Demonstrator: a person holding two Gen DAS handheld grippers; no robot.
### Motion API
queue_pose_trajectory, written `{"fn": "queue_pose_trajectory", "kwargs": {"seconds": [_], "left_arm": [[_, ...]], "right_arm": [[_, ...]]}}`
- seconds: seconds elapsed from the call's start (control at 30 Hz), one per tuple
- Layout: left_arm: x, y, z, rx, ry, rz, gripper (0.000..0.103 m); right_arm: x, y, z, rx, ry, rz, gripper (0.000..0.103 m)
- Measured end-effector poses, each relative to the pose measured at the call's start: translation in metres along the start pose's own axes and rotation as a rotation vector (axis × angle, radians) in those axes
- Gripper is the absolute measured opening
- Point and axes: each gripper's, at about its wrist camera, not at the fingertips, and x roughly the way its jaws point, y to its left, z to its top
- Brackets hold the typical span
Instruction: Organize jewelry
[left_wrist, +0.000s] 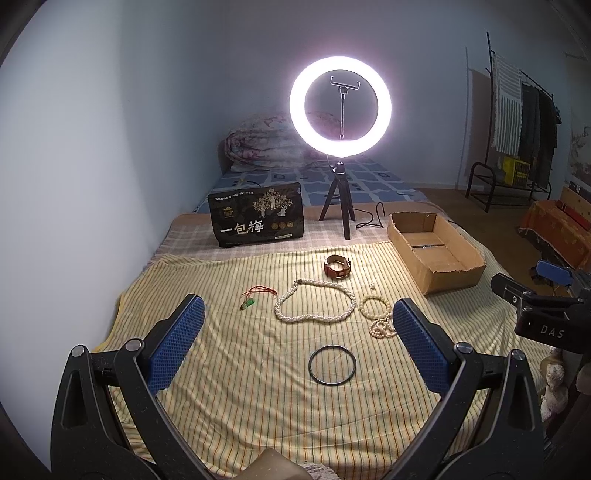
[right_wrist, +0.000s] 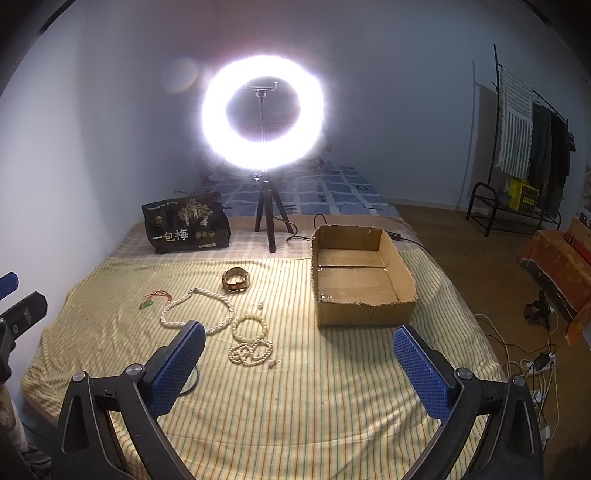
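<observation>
Jewelry lies spread on a yellow striped cloth (left_wrist: 229, 387). A white pearl necklace (left_wrist: 314, 301) sits in the middle, a brown watch (left_wrist: 337, 266) behind it, and a green pendant on a red cord (left_wrist: 251, 299) to its left. A cream bead bracelet (left_wrist: 373, 307) and a bundled pearl strand (right_wrist: 251, 352) lie to the right, a black bangle (left_wrist: 331, 365) nearest. An open cardboard box (right_wrist: 364, 319) stands at the right. My left gripper (left_wrist: 297, 325) is open above the bangle. My right gripper (right_wrist: 299, 345) is open, holding nothing, in front of the box.
A lit ring light on a tripod (left_wrist: 340, 107) and a black printed bag (left_wrist: 256, 218) stand behind the cloth. A tiny white bead (right_wrist: 260, 305) lies near the bracelet. Cables (right_wrist: 517, 354) run on the floor at right, beside a clothes rack (right_wrist: 532, 147).
</observation>
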Motion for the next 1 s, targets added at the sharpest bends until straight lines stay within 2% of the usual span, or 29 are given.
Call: {"fn": "queue_pose_trajectory", "kwargs": {"seconds": [1.0], "left_arm": [[0.010, 0.004, -0.007, -0.008, 0.010, 0.022, 0.103]], "right_arm": [[0.006, 0.011, 0.001, 0.002, 0.004, 0.030, 0.103]]}}
